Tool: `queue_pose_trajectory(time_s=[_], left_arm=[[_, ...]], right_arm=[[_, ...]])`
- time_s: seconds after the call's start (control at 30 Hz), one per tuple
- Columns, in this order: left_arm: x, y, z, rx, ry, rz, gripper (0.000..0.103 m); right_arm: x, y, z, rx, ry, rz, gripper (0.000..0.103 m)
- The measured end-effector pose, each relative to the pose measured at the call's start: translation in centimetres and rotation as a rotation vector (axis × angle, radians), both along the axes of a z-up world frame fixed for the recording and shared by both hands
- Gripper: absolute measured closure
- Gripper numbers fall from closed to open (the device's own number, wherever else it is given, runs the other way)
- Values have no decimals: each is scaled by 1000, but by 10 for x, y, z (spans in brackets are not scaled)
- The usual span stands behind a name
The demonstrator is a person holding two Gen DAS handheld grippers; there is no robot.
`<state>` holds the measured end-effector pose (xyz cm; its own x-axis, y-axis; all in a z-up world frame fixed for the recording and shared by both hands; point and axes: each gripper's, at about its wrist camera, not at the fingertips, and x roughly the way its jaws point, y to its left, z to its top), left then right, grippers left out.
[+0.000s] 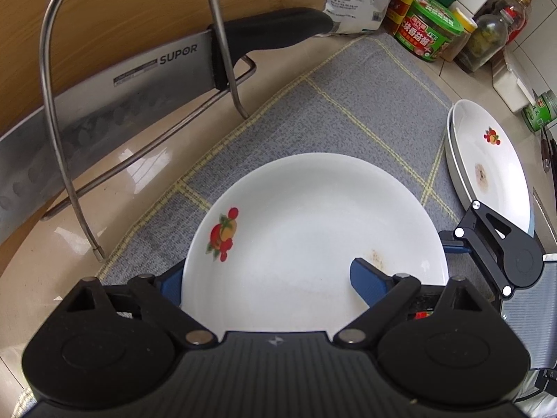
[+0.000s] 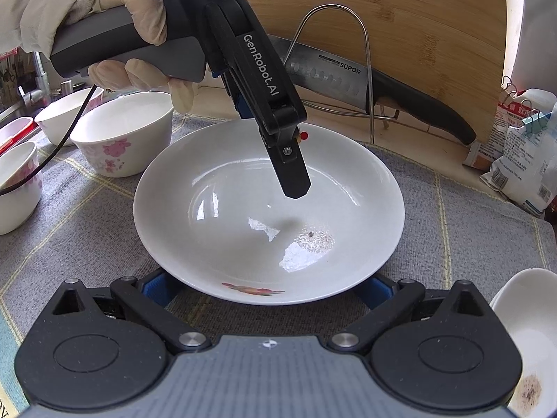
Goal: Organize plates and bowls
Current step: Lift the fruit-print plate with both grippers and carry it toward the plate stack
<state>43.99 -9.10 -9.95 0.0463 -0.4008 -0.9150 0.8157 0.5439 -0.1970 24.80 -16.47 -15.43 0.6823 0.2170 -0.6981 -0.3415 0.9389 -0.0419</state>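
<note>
Left wrist view: a white shallow ceramic plate with a red fruit decal (image 1: 313, 216) lies flat on a grey woven mat with yellow grid lines (image 1: 348, 104), which covers part of the pale glossy surface (image 1: 45, 271). The left hand-held gripper (image 1: 264, 268) points steeply down over the plate's near rim. One blue finger is outside the edge and the other is over the plate's hollow, so the jaws straddle the rim. They stand released. In the right wrist view the inner finger casts a shadow on the glaze beneath it and looks clear of it.

The right hand-held gripper (image 2: 268, 280) comes in low from the opposite side. Its jaws are spread, and their blue tips are tucked under the overhanging rim. I cannot tell whether they touch the plate. Set this way, the two grippers look ready to steady and lift the plate from both edges.

A stack of matching white plates (image 1: 487, 153) sits on the mat's far corner, the likely destination. White bowls with pink flowers (image 2: 122, 132) are grouped on the other side. Behind them, a bent steel wire rack (image 1: 52, 69) holds a broad steel knife with a black handle (image 1: 104, 97).
</note>
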Motion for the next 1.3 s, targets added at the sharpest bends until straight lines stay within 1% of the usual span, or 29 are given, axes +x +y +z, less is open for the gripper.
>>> queue_pose_trajectory(time_s=[0.47, 1.3], left_arm=[[1, 2, 1, -8, 0, -9, 10], [-5, 8, 5, -14, -19, -4, 12]], right_arm=[[1, 0, -1, 6, 1, -3, 0], [-1, -1, 3, -26, -2, -4, 0]])
